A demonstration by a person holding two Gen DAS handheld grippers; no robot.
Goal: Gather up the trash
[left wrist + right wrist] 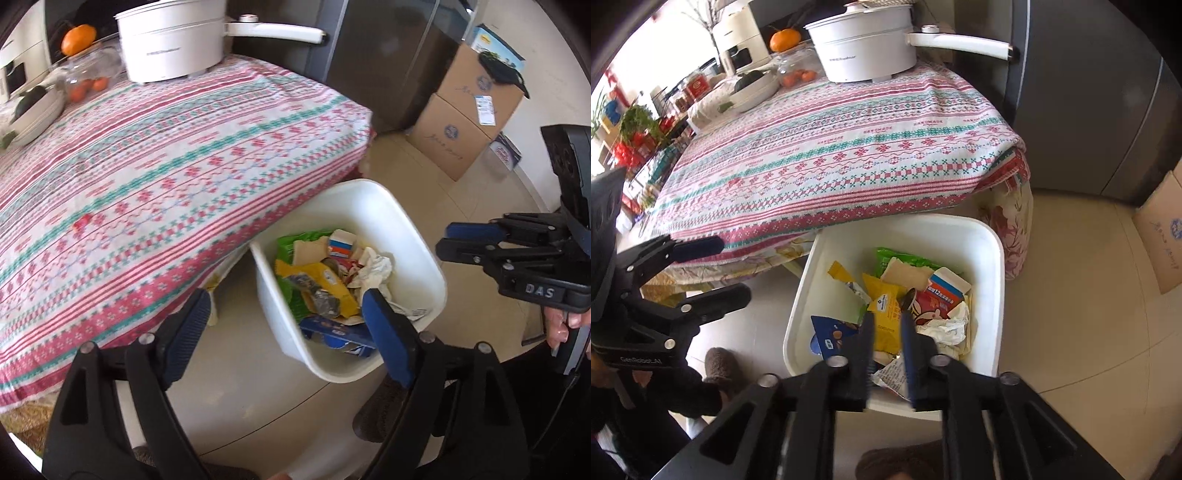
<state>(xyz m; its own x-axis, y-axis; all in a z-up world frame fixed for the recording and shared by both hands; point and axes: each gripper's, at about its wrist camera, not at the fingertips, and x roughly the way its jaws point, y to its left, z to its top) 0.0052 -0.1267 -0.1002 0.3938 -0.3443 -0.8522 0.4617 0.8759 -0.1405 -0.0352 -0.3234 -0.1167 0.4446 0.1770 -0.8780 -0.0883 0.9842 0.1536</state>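
A white bin (417, 236) stands on the floor against the table's corner. It holds several pieces of trash: a yellow wrapper (321, 280), a green packet (295, 240), crumpled white paper (376, 269) and a blue packet (340, 334). My left gripper (286, 325) hangs above the bin's near-left side, jaws wide open with nothing between them. My right gripper (888, 326) points down over the bin (990, 266), its jaws a narrow gap apart and gripping nothing; the yellow wrapper (886, 314) lies below them. A small red scrap (81, 222) lies on the tablecloth.
The table (849, 155) wears a red and green patterned cloth, with a white long-handled pot (864, 44), oranges (785, 40) and a bowl (753, 88) at its far end. A dark fridge (1089, 110) and cardboard boxes (461, 122) stand to the right. Slippered feet (720, 365) are near the bin.
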